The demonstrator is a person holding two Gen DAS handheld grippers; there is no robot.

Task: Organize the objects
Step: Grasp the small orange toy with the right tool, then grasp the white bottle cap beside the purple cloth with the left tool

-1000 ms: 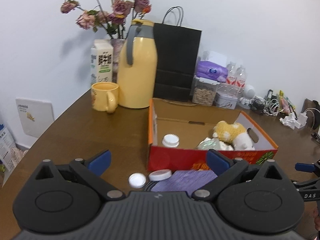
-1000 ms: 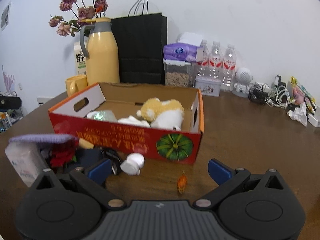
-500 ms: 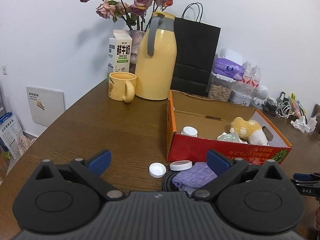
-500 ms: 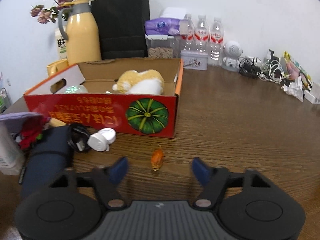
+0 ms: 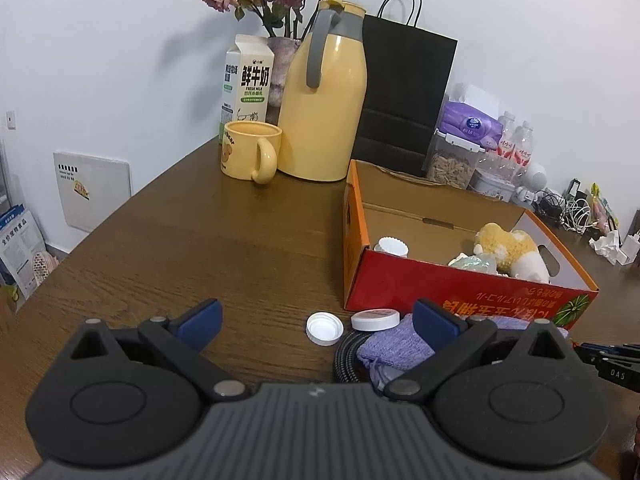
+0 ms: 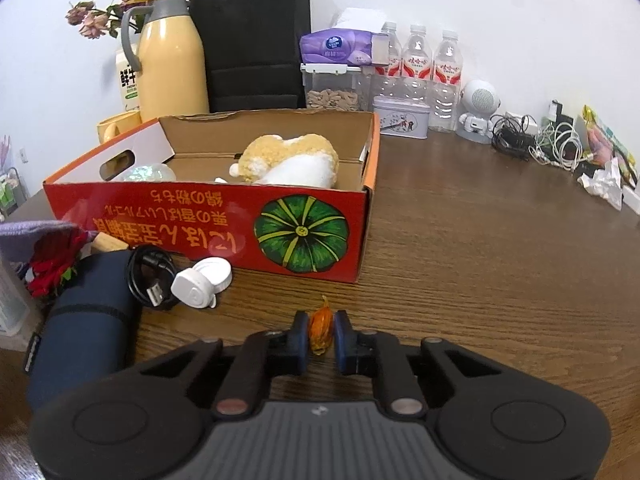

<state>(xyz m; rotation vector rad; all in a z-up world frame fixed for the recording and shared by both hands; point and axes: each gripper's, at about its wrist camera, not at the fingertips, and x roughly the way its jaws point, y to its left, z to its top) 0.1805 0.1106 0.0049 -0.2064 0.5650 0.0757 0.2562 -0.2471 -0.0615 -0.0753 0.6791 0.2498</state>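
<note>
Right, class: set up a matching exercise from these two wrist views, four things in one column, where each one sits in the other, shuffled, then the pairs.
Things:
1. plush toy
2. small orange object
3. yellow mug
4. white cap

Places:
A. on the table in front of the box
B. inside the box
C. between the right gripper pads
D. beside the yellow jug

Pairs: 1-B, 2-C, 3-D, 4-A

I saw a brown wooden table (image 6: 480, 248). On it sat a red box (image 6: 224, 224), a yellow mug (image 5: 250, 150), a yellow jug (image 5: 324, 120), a white cap (image 5: 324, 328) and a little orange thing (image 6: 321, 326).
</note>
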